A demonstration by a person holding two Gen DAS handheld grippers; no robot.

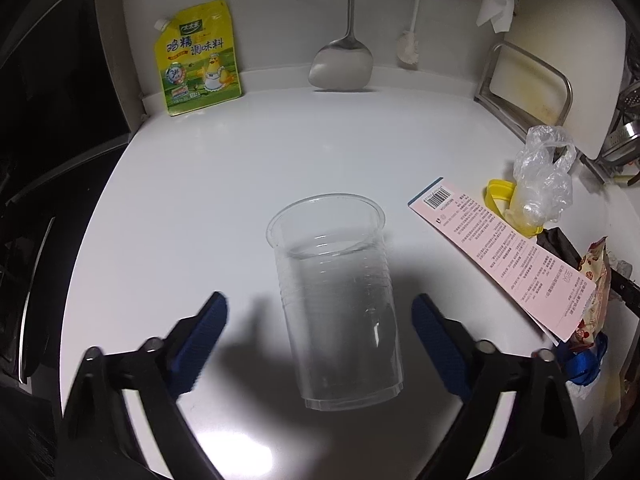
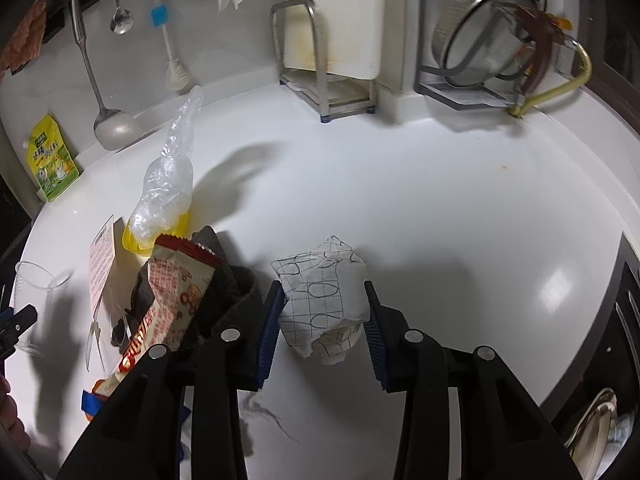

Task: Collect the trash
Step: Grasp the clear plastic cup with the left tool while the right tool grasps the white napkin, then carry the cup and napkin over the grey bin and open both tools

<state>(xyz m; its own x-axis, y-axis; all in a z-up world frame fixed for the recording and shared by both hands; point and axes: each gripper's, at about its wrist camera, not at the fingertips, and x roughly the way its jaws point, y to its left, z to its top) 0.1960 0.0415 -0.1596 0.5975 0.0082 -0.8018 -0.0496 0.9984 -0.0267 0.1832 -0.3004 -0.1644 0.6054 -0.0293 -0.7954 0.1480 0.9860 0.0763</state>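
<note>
Left tool (image 1: 320, 344) sat spread around the clear plastic cup (image 1: 334, 300) on the tabletop (image 1: 200, 184); my right tool (image 2: 325, 320) pinched crumpled paper (image 2: 322, 292). Squeezing hard, I risked tipping the cup.

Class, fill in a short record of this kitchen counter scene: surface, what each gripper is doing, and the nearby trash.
surface: white counter
left gripper: open, either side of clear plastic cup, not touching
right gripper: shut on crumpled patterned paper
nearby trash: red-and-white snack wrapper, pink printed card, clear plastic bag in a yellow container
</note>
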